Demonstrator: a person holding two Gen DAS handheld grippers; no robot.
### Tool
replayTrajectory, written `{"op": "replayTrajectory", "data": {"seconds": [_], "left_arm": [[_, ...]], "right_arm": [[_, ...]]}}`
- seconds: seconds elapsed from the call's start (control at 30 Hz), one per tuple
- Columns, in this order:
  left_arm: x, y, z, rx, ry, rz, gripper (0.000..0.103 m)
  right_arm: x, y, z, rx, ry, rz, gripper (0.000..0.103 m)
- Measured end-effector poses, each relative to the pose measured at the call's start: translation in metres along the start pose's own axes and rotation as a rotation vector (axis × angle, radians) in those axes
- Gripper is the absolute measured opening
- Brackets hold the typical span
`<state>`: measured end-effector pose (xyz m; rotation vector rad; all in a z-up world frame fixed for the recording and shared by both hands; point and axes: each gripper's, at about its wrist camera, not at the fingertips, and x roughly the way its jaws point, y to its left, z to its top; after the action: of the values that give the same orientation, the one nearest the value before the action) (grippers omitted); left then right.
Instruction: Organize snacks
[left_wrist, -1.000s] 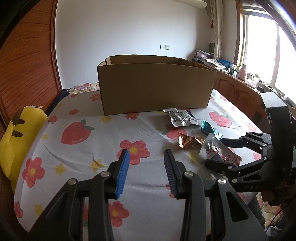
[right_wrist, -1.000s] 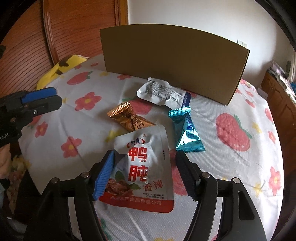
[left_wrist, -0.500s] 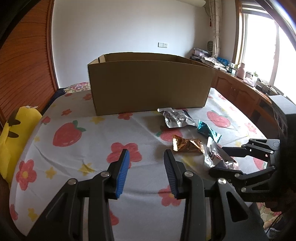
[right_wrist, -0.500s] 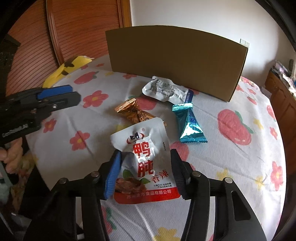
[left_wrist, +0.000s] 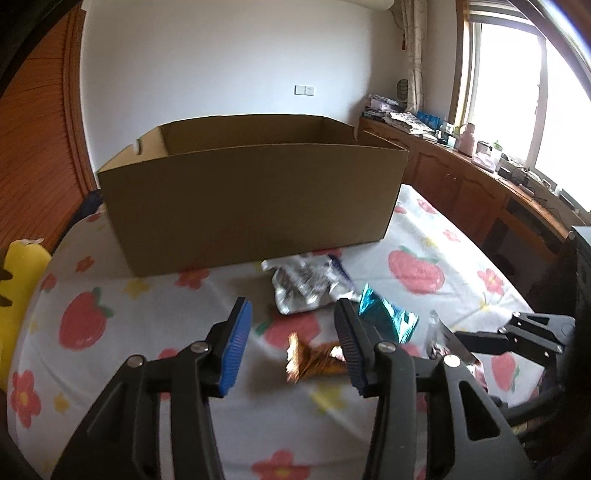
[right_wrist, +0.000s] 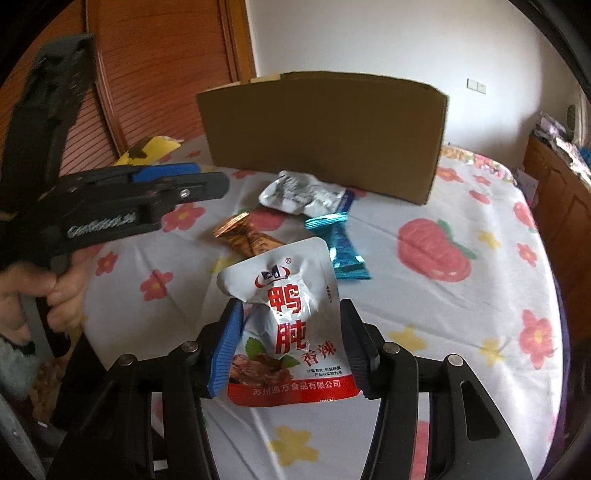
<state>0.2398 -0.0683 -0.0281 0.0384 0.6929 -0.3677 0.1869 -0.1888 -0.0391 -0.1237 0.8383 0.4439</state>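
Observation:
My right gripper (right_wrist: 291, 332) is shut on a white and red duck snack pouch (right_wrist: 288, 325) and holds it lifted above the table. My left gripper (left_wrist: 291, 339) is open and empty, hovering over a gold wrapper (left_wrist: 314, 360). It also shows in the right wrist view (right_wrist: 177, 184). A silver pouch (left_wrist: 306, 284), a teal packet (left_wrist: 384, 317) and the gold wrapper (right_wrist: 247, 236) lie in front of the open cardboard box (left_wrist: 251, 199). The box also shows in the right wrist view (right_wrist: 325, 133).
The table (left_wrist: 110, 295) has a white cloth with strawberries and flowers. A yellow plush toy (left_wrist: 18, 273) lies at the left edge. Wooden cabinets (left_wrist: 461, 184) with clutter run under the window at the right.
My right gripper closed on the duck pouch and lifted it off the table. My left gripper moved forward and right, over the gold wrapper.

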Motion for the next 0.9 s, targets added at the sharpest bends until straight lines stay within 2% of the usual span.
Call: {"op": "replayTrajectory", "data": {"seconds": [0.3, 0.57, 0.67, 0.8, 0.9], "left_arm": [[0.050, -0.020, 0.030, 0.023, 0.097, -0.025, 0.049], [0.081, -0.029, 0.035, 0.075, 0.172, 0.046, 0.050], [0.088, -0.030, 0.037, 0.086, 0.190, 0.070, 0.052], [0.096, -0.034, 0.037, 0.110, 0.209, 0.091, 0.064], [0.101, -0.039, 0.037, 0.130, 0.216, 0.105, 0.066]], "right_arm": [[-0.006, -0.029, -0.004, -0.006, -0.011, -0.059, 0.054], [0.002, -0.044, -0.012, 0.007, 0.014, -0.074, 0.054], [0.003, -0.045, -0.012, 0.004, 0.017, -0.075, 0.055], [0.006, -0.040, -0.013, -0.023, 0.026, -0.092, 0.055], [0.006, -0.039, -0.012, -0.027, 0.021, -0.088, 0.055]]}}
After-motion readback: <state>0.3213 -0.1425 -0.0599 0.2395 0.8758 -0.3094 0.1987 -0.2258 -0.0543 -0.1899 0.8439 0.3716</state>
